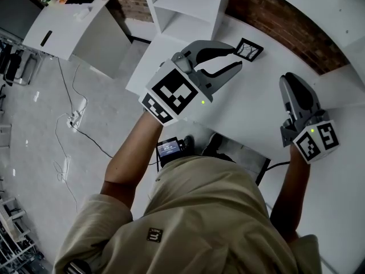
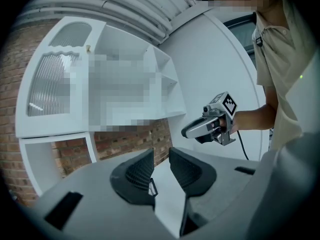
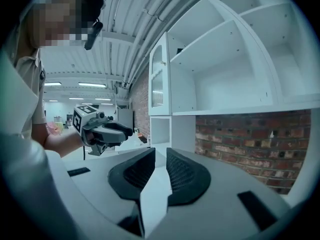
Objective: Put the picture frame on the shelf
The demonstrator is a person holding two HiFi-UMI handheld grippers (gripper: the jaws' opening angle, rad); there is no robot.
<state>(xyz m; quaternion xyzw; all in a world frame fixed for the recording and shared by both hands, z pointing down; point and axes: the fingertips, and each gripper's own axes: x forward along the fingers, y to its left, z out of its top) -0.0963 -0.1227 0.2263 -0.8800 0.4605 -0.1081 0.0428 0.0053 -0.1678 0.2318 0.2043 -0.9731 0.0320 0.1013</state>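
Frame (image 1: 249, 49) lying flat on table (image 1: 239, 116), just beyond left tool (image 1: 235, 58) tips, below shelf (image 1: 188, 4). We are holding left tool parted, empty. Right tool (image 1: 292, 80) narrowly parted, empty, farther off. We are judging left better placed.

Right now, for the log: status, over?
Left gripper open, empty, just short of picture frame. Right gripper open, empty. Frame flat on counter, not yet on shelf. Nothing between.

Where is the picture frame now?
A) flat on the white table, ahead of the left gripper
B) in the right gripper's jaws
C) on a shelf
A: the picture frame lies flat on the table just beyond the left gripper, whose jaws are apart and empty.
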